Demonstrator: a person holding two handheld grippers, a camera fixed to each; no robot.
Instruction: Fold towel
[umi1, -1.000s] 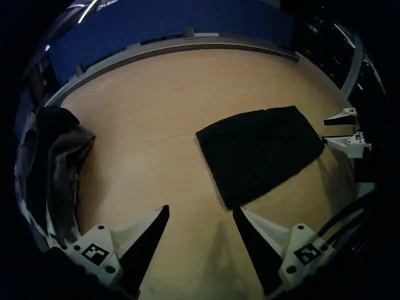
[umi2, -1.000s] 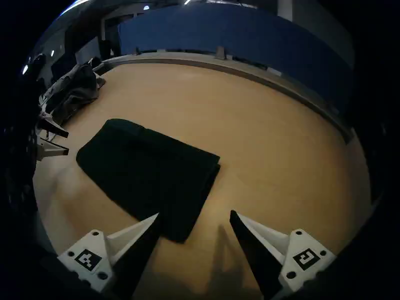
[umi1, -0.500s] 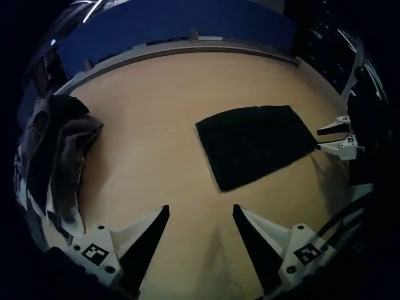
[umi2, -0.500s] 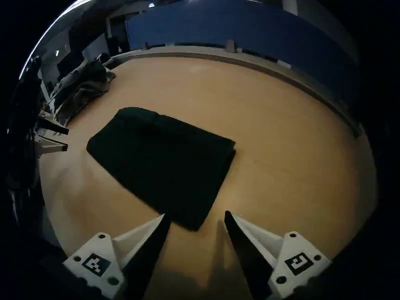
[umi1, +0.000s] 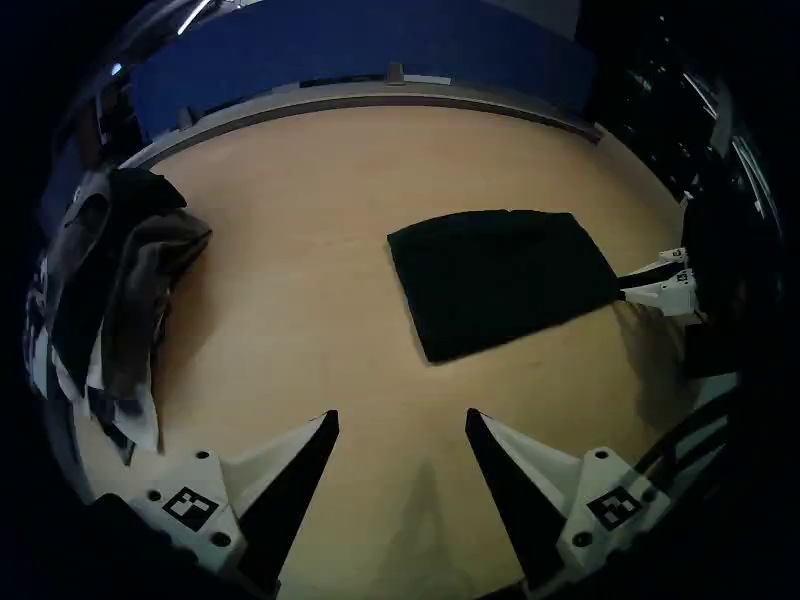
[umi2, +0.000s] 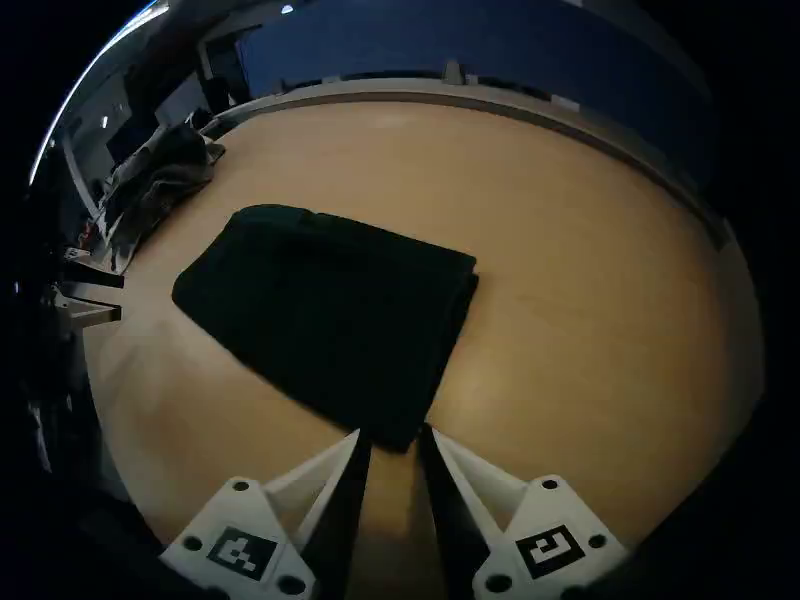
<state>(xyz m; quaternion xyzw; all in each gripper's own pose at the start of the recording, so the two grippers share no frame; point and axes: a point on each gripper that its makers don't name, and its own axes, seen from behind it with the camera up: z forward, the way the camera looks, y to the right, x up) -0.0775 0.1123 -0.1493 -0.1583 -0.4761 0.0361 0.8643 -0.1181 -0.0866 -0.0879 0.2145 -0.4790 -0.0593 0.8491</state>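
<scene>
Right gripper view: right gripper (umi2: 391, 433) nearly together at towel (umi2: 330, 310) corner, clamp unclear; left gripper (umi1: 401, 412) apart above worktop (umi1: 300, 280); risk: a shallow pinch slips, undoing the fold

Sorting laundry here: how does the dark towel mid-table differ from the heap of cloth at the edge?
The dark towel lies flat, folded into a neat rectangle; the heap of cloth is crumpled and bunched. The towel is uniformly dark; the heap mixes grey-brown and lighter patches. Both rest on the wooden table.
</scene>
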